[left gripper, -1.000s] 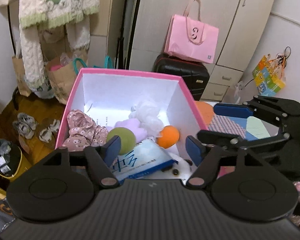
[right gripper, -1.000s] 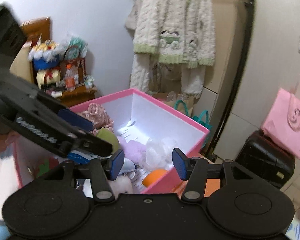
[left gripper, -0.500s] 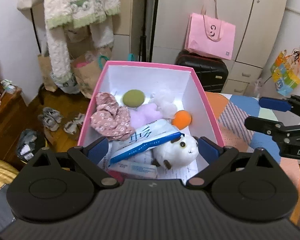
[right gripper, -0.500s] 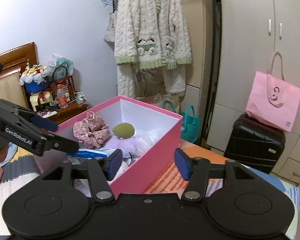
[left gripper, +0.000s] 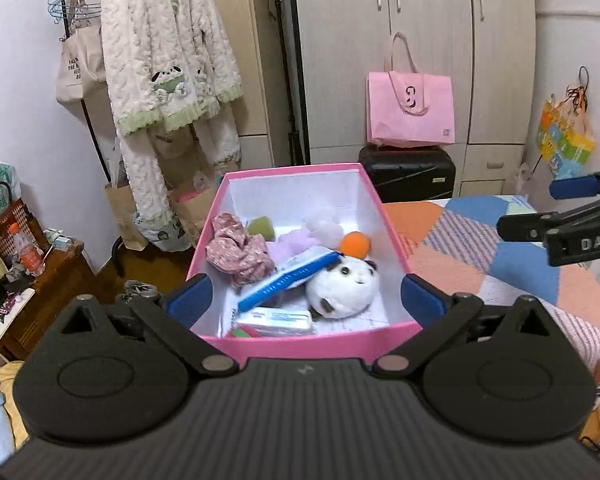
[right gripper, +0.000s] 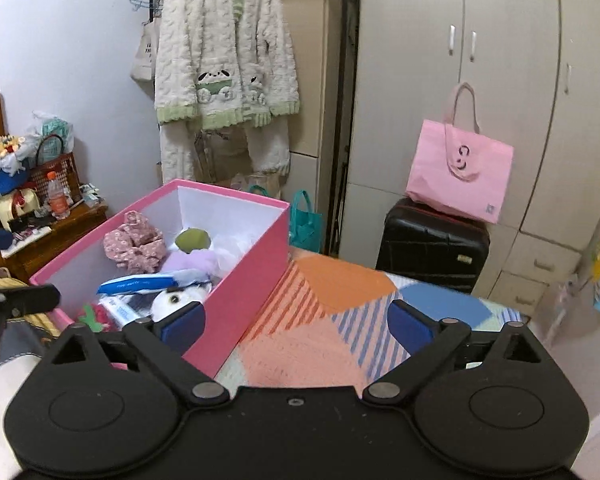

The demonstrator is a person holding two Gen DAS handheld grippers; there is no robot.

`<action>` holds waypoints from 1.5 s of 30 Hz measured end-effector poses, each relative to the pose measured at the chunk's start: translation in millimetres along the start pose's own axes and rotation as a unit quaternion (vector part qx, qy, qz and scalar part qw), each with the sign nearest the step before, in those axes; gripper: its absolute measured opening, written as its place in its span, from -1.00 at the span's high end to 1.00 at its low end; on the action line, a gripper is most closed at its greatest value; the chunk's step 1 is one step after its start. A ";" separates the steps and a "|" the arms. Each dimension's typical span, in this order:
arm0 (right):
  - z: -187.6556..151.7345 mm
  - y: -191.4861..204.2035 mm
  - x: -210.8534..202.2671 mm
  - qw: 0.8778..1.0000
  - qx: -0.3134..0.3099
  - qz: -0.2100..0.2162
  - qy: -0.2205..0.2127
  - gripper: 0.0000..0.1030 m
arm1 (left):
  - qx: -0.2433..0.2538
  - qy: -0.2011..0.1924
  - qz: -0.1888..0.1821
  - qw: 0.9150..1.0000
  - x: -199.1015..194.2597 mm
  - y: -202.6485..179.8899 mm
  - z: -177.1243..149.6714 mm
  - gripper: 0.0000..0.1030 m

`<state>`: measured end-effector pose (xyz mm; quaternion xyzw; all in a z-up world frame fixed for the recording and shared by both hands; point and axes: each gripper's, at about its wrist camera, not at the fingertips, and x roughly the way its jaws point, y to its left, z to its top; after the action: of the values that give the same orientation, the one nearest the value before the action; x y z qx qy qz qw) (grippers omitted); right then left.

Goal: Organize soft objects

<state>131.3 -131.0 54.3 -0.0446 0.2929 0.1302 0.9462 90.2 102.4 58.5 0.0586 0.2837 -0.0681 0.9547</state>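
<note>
A pink box (left gripper: 312,343) (right gripper: 252,276) with white inside stands on the patchwork-covered table (left gripper: 480,248) (right gripper: 324,332). It holds a floral pink cloth (left gripper: 236,248) (right gripper: 134,246), a green sponge (left gripper: 261,227) (right gripper: 193,239), a lilac plush (left gripper: 294,242), an orange ball (left gripper: 355,244), a white panda plush (left gripper: 346,288) and a blue tissue pack (left gripper: 288,282) (right gripper: 138,284). My left gripper (left gripper: 305,300) is open and empty, above the box's near wall. My right gripper (right gripper: 296,322) is open and empty, over the cloth to the right of the box; it also shows in the left wrist view (left gripper: 548,208).
A black suitcase (left gripper: 408,178) (right gripper: 432,246) with a pink tote bag (left gripper: 410,110) (right gripper: 460,168) stands by the wardrobe behind the table. A fleece jacket (left gripper: 168,60) hangs on a rack at the left. A cluttered wooden side table (left gripper: 40,280) is low left.
Both grippers have pulled back and up from the box and opened wider. The right gripper has swung to the right of the box. The green sponge now lies in the box.
</note>
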 end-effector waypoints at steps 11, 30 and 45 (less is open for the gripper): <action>-34.5 -3.8 -61.2 0.997 0.051 -0.049 -0.037 -0.93 | 0.009 -0.034 0.018 0.999 -34.3 -35.7 -18.8 -1.00; -84.7 4.5 -108.7 0.987 0.088 -0.127 -0.046 -0.93 | -0.020 -0.012 -0.009 1.000 -32.7 -45.6 -44.0 -1.00; -89.8 8.6 -115.0 0.984 0.085 -0.148 -0.052 -0.93 | -0.013 -0.036 0.011 0.999 -41.5 -52.0 -51.5 -1.00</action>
<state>-11.2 -162.5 45.3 0.0000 0.2433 -0.0347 0.9693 19.9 63.0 34.6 0.0472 0.2497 -0.0562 0.9655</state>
